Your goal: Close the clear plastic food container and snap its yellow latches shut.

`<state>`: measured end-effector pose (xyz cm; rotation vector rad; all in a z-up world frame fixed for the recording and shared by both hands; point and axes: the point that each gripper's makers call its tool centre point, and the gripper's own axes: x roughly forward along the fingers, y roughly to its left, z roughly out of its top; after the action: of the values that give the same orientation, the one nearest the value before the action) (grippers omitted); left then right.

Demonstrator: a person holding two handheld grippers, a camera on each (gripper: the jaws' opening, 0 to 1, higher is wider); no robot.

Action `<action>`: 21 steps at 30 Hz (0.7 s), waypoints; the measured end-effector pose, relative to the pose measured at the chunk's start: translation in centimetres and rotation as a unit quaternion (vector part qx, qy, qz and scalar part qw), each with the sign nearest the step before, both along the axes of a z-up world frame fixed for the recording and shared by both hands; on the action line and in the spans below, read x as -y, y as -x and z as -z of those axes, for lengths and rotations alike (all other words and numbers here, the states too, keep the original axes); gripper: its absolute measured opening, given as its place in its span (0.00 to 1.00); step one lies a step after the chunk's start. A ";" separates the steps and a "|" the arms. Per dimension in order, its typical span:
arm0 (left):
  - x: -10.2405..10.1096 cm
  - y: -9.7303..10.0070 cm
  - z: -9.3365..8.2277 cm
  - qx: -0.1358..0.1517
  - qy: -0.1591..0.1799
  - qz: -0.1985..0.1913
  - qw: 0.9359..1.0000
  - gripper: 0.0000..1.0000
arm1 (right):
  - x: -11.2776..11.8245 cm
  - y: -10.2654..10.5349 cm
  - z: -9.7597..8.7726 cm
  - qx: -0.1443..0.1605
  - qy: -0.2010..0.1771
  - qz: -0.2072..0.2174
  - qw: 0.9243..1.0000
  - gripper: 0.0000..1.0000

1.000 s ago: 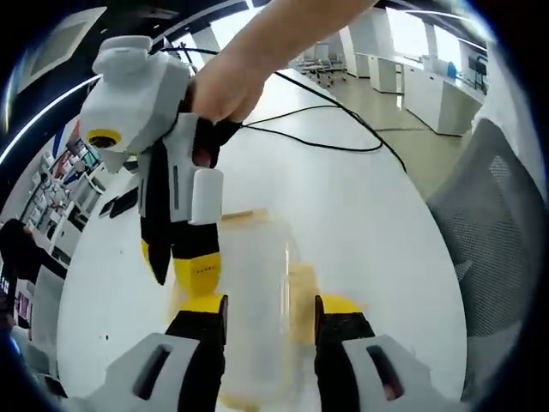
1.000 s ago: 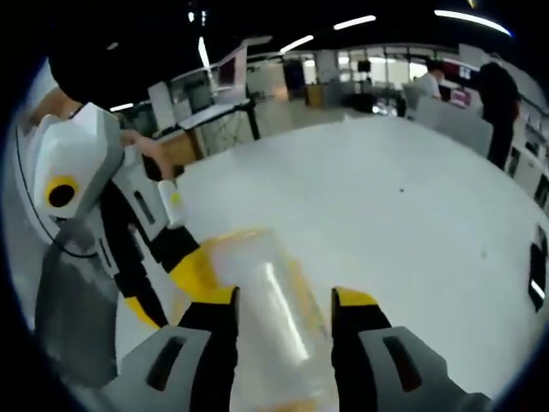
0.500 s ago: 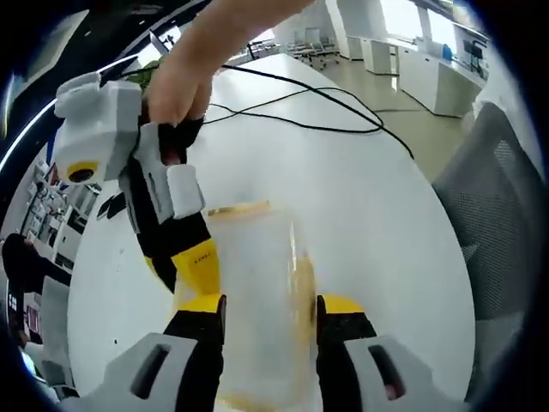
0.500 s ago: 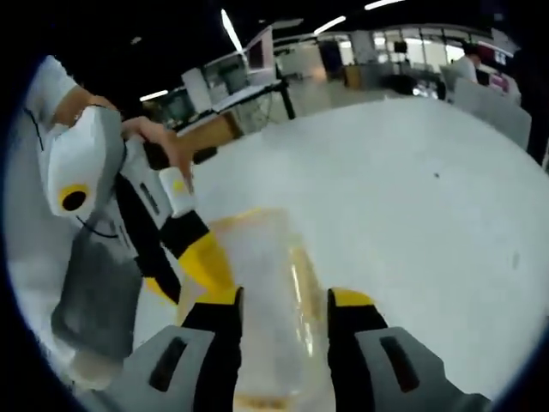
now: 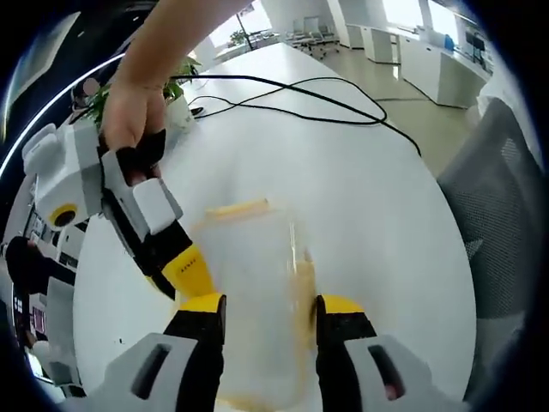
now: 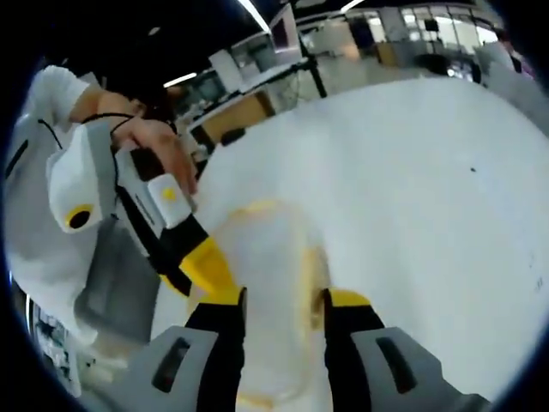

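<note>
We are looking along the left gripper [image 5: 262, 311], w/ its two yellow-tipped black jaws rising from the bottom of the left gripper view. They are sitting either side of the clear plastic food container w/ yellow latches [image 5: 257, 283], which is blurred; the container is filling the gap between them, pads appearing to be pressing on its walls, so we are reading it as pinched. The container is sitting over the round white table [image 5: 360, 197].

The right gripper [image 5: 184, 266] is coming in from the left of that view, held by a person's hand [image 5: 133, 120], its yellow tip touching the container's side. Behind, black cables [image 5: 300, 112] are trailing across the table, a green potted plant [image 5: 176, 86] is standing at the far edge, and a grey mesh office chair [image 5: 506, 223] is sitting beside the table at right.

In the right gripper view, the right gripper [image 6: 281, 302] is likewise straddling the container [image 6: 270, 275], jaws close on both sides, seemingly gripping it. The left gripper [image 6: 202, 262] is entering from the left w/ a hand [image 6: 150, 142] and white sleeve [image 6: 51, 94]. This view is also showing the table [image 6: 412, 172], bare here, and office desks [image 6: 249, 103] in the background; cables and plant are on the left view's side.
</note>
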<state>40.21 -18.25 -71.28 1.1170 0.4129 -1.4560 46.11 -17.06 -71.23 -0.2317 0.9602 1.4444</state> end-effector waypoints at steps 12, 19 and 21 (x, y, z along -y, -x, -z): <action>-0.2 0.0 0.3 0.015 -0.007 0.003 1.000 0.36 | 0.0 -0.2 0.3 0.004 0.005 -0.013 1.000 0.32; -0.2 -0.2 0.4 0.009 -0.005 -0.005 1.000 0.35 | 0.0 -0.2 0.4 0.011 0.013 -0.015 1.000 0.31; -0.2 -0.3 0.4 0.008 -0.006 -0.007 1.000 0.35 | 0.0 -0.3 0.4 0.013 0.018 -0.015 1.000 0.31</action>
<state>40.46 -18.06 -71.70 1.1318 0.4181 -1.4331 46.37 -17.07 -71.65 -0.2912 0.9654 1.4489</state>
